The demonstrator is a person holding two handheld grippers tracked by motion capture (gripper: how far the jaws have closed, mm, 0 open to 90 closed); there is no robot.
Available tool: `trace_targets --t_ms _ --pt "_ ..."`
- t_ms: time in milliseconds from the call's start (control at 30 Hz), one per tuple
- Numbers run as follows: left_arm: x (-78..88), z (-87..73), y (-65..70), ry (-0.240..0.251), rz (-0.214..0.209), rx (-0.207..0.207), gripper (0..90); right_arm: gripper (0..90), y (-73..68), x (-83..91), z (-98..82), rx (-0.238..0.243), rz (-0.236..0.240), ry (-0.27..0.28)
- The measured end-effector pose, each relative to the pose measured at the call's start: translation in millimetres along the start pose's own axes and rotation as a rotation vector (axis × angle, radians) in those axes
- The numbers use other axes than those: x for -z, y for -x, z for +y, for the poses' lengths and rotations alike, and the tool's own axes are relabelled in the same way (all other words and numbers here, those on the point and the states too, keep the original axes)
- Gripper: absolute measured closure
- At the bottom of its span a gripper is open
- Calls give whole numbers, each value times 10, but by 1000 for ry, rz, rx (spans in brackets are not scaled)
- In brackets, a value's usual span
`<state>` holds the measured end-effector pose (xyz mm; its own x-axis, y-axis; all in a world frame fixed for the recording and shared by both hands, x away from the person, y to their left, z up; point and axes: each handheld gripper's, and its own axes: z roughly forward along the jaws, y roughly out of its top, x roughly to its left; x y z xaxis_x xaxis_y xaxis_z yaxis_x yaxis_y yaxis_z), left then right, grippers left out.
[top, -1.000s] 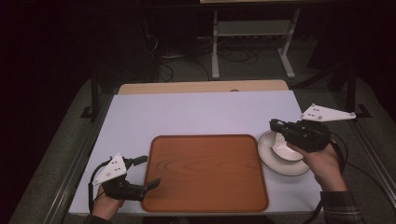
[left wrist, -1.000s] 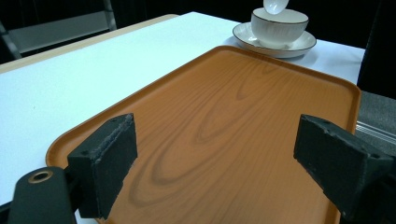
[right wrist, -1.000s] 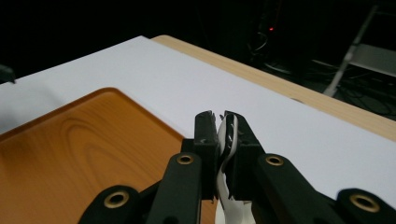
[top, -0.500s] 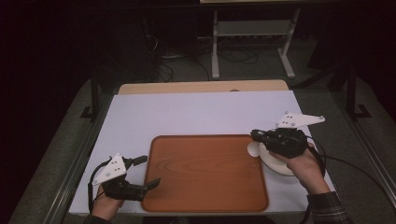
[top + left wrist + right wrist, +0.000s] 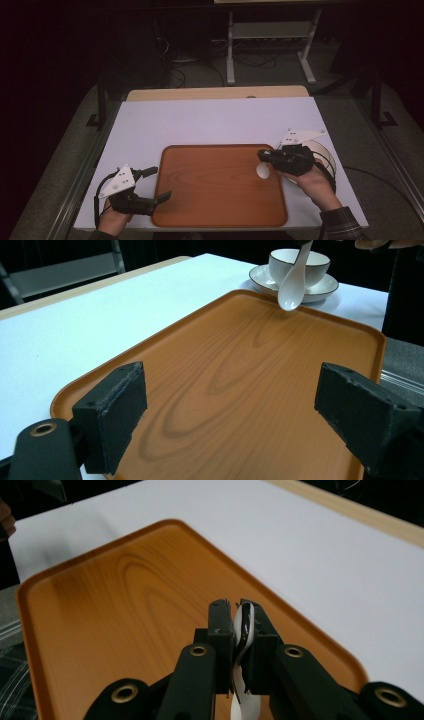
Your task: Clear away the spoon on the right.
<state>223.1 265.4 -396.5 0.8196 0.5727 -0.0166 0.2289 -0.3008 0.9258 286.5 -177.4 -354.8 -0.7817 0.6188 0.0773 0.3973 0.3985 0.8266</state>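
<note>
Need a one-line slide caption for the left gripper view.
Open left gripper over a wooden tray; a white ceramic spoon hangs above the tray's far edge, bowl on saucer behind.

White spoon [image 5: 244, 625] in the right claw [image 5: 233, 611] above orange tray [image 5: 115, 610].

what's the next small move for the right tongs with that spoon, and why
Probably lower the right tongs a little and set the white spoon down on the wooden tray. They are shut on its handle, and its bowl hangs just above the tray's edge nearest the bowl and saucer. The left tongs wait open at the tray's other side.
</note>
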Motion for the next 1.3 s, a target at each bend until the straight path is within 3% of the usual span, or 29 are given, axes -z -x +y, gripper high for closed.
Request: trace_targets --t_ms 433,933,1300 --pt "-2 -1 2 0 0 1 128 835 -68 -202 -46 30 31 -77" --pt "-8 -3 1 0 0 1 128 836 -48 -405 33 37 65 -62" --pt "-4 -3 -2 3 0 4 128 839 -128 -697 115 71 113 -89"
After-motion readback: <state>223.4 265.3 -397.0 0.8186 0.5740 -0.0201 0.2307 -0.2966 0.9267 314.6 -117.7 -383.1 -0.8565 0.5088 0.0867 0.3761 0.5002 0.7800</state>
